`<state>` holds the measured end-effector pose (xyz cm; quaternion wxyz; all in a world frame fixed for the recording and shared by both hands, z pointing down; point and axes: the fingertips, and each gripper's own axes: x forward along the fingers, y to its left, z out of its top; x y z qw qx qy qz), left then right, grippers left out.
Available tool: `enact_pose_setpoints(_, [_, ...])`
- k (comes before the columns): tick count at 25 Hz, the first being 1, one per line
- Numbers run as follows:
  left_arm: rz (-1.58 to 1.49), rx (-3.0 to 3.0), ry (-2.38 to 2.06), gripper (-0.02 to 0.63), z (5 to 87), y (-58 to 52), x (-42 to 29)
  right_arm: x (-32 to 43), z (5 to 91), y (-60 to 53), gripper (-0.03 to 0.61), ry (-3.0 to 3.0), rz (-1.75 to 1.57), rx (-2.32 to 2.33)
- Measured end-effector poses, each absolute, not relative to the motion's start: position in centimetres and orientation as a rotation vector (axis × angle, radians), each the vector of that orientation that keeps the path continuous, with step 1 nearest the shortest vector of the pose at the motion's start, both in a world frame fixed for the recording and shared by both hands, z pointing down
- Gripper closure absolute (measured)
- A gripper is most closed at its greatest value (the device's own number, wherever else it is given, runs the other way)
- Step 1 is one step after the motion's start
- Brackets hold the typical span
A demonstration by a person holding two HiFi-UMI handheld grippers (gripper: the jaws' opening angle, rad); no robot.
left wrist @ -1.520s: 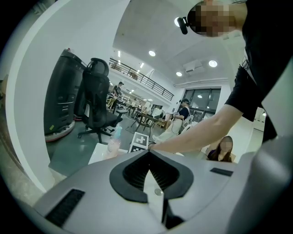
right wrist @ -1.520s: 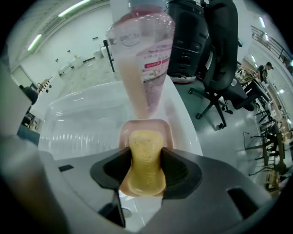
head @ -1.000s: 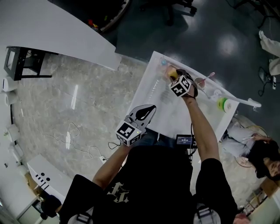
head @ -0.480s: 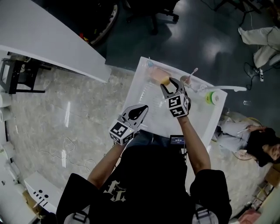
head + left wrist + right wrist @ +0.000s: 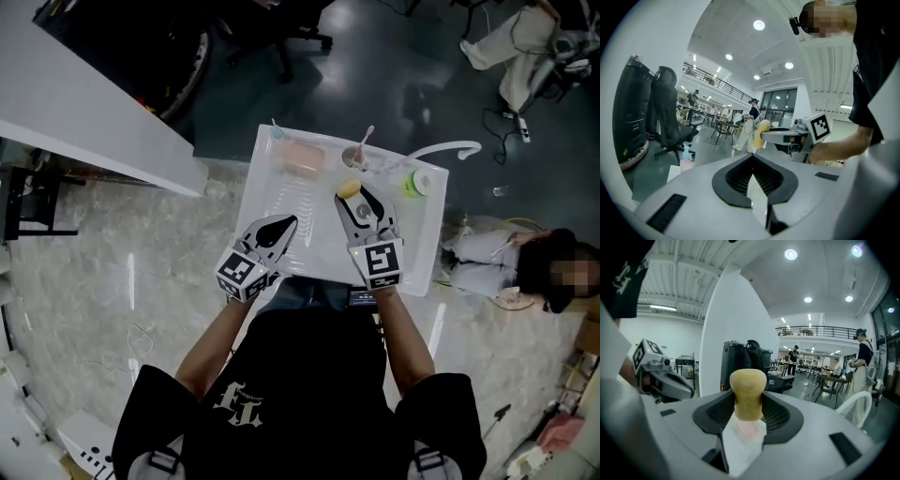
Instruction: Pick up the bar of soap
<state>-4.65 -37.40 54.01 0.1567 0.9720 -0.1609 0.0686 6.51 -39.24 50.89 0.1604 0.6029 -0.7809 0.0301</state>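
Right gripper [image 5: 352, 198] is clamped on the yellow bar of soap [image 5: 348, 187], holding it in the air over the white table [image 5: 417, 253]. Left gripper [image 5: 289, 222] sits nearby with its jaws pressed together, nothing in them.

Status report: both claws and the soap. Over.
Left claw shut, empty. Right claw shut on bar of soap, yellow end poking past the tips. Pink dish lies beyond, apart from it; nothing blocking.
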Motion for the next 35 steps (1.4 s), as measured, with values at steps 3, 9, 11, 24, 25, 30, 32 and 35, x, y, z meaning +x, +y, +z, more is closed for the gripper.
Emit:
enact_pose_setpoints(3, [0.185,2.792,-0.422,0.604,53.5,-36.4,-3.2,8.2,48.1,-35.8,0.39,-2.257,0.054,1.808])
enact_pose_setpoints(9, [0.174,2.838,-0.35,0.604,52.0,-34.1,0.7,12.7,45.2,-30.7,0.39,-2.207,0.043,1.946])
enact_pose_setpoints(11, [0.189,2.842,-0.347,0.604,51.9,-33.2,1.8,14.0,44.7,-29.3,0.39,-2.2,0.053,1.975])
enact_pose_setpoints(24, [0.208,2.907,-0.426,0.604,50.1,-23.2,9.9,21.6,43.9,-17.8,0.39,-2.372,0.051,1.933])
enact_pose_setpoints(25, [0.198,2.907,-0.438,0.604,49.8,-22.5,10.5,22.2,43.8,-17.0,0.39,-2.375,0.052,1.924])
enact_pose_setpoints(30, [0.124,2.913,-0.502,0.604,48.0,-18.8,12.7,24.4,43.9,-13.0,0.39,-2.395,0.026,1.898])
enact_pose_setpoints(32, [0.109,2.932,-0.516,0.604,47.3,-17.3,13.2,24.6,43.6,-11.4,0.39,-2.412,0.017,1.887])
enact_pose_setpoints(35, [0.098,2.957,-0.52,0.604,46.6,-15.4,13.7,25.1,43.5,-9.5,0.39,-2.427,-0.016,1.879])
